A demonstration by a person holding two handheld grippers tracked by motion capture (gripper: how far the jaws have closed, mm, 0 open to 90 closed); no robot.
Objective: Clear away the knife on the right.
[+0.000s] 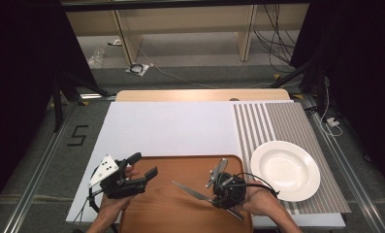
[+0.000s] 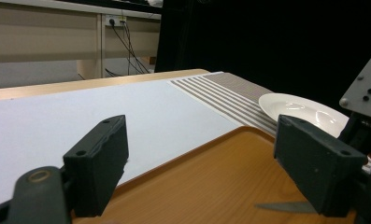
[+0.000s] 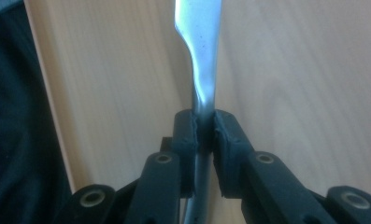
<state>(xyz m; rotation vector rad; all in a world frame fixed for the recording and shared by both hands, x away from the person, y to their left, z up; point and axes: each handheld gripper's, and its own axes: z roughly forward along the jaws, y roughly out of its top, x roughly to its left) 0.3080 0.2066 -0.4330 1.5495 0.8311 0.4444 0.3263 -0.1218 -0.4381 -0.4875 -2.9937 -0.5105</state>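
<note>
Two grippers low over the wooden tray, a flat orange-brown board with rounded corners and a raised lip. Right gripper: black jaws clenched on the knife at the neck where the handle narrows; blade is smooth bare metal, flat, widening beyond the pads. In the high view the knife lies slanted over the tray, tip toward the left gripper. Left gripper's jaws spread wide, nothing between them, blocky matte-black pads, grey three-cornered plate on top. A second metal utensil sits near the tray's far right corner. Just right of the tray: round glossy white plate, shallow well, on a grey-and-white striped placemat. Farther: plain white sheet over the wood-edged table.
</note>
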